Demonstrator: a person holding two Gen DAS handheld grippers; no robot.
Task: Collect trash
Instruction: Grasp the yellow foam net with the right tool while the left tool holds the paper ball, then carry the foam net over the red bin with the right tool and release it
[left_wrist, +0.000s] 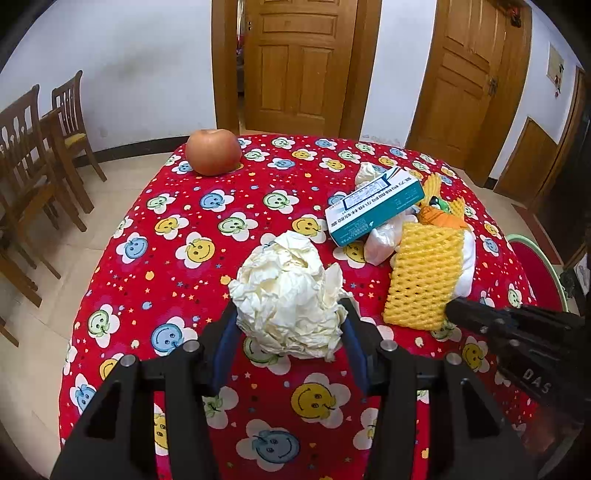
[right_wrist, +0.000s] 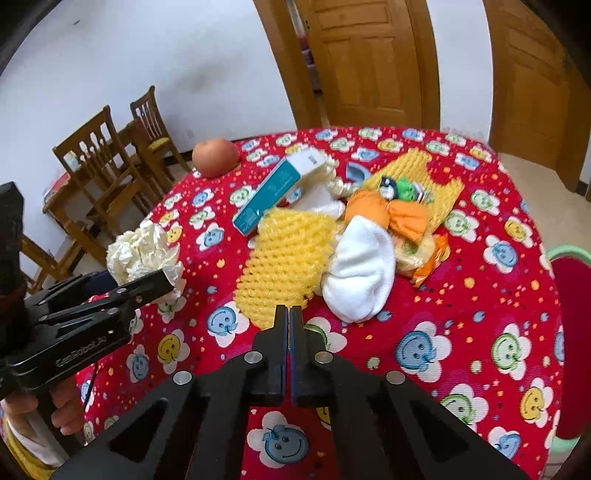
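Left wrist view first, from its left edge across: wooden chairs (left_wrist: 33, 155) stand against the white wall, then an apple (left_wrist: 213, 151) sits alone near the far edge of the table (left_wrist: 155, 236), which is covered in a red cloth printed with smiley flowers. In the middle, the left gripper (left_wrist: 290, 321) has its two fingers pressed against either side of a crumpled ball of cream paper (left_wrist: 290, 295), clamped on it just above the cloth. To the right of that lies the heap of rubbish: a teal and white carton (left_wrist: 373, 206) resting on white wrappers, with a yellow foam net (left_wrist: 424, 280) in front of it. At the far right edge the right gripper (left_wrist: 458, 314) pokes in, its tip just beside the net.

From the right wrist camera, again left to right: the left gripper (right_wrist: 162, 277) comes in from the side with the paper ball (right_wrist: 144, 251) held at its tip, the person's hand (right_wrist: 66, 413) below it. The right gripper (right_wrist: 289, 314) sits in the centre with its fingers pressed together, holding nothing, its tip at the near edge of the foam net (right_wrist: 288, 258). Beyond lie the carton (right_wrist: 273, 192), a white sock-like cloth (right_wrist: 362, 273), an orange wrapper (right_wrist: 399, 214) and a second piece of yellow net (right_wrist: 436, 184). A green-rimmed red chair (right_wrist: 569, 295) shows at the right edge.
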